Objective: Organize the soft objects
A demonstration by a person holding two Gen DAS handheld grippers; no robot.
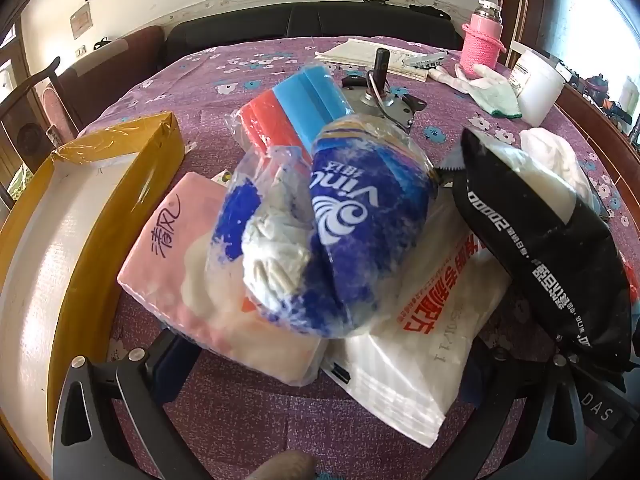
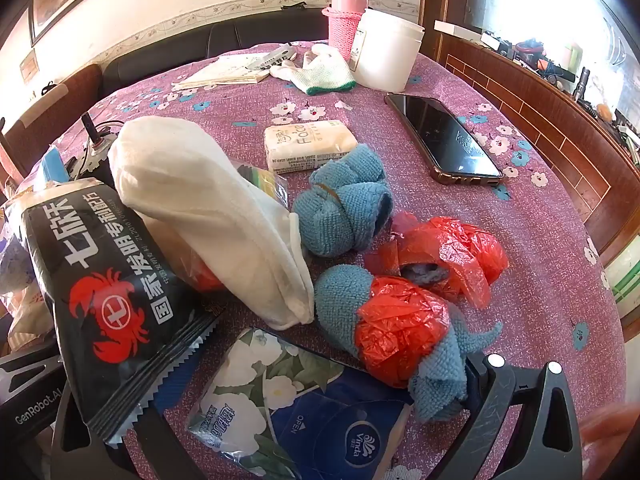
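In the left wrist view a blue Vinda tissue roll point(image 1: 360, 232) in clear plastic lies on a pink tissue pack point(image 1: 188, 264) and a white bag point(image 1: 420, 340). My left gripper point(image 1: 320, 412) is open just in front of them, its fingers point(image 1: 132, 396) spread wide. A black packet point(image 1: 552, 248) lies at the right. In the right wrist view my right gripper point(image 2: 304, 440) is open over a Vinda tissue pack point(image 2: 312, 412). A blue cloth wrapped in red plastic point(image 2: 404, 332) touches the right finger point(image 2: 504, 412). The black packet point(image 2: 108, 292) lies over the left finger.
A yellow box point(image 1: 72, 216) stands at the left. Blue and red sponges point(image 1: 296, 108) and a metal part point(image 1: 384, 92) lie behind the pile. A white cloth point(image 2: 212, 216), a blue towel ball point(image 2: 344, 204), a Face tissue pack point(image 2: 308, 144), a phone point(image 2: 444, 136), a white tub point(image 2: 384, 52) and a pink bottle point(image 2: 346, 12) share the table.
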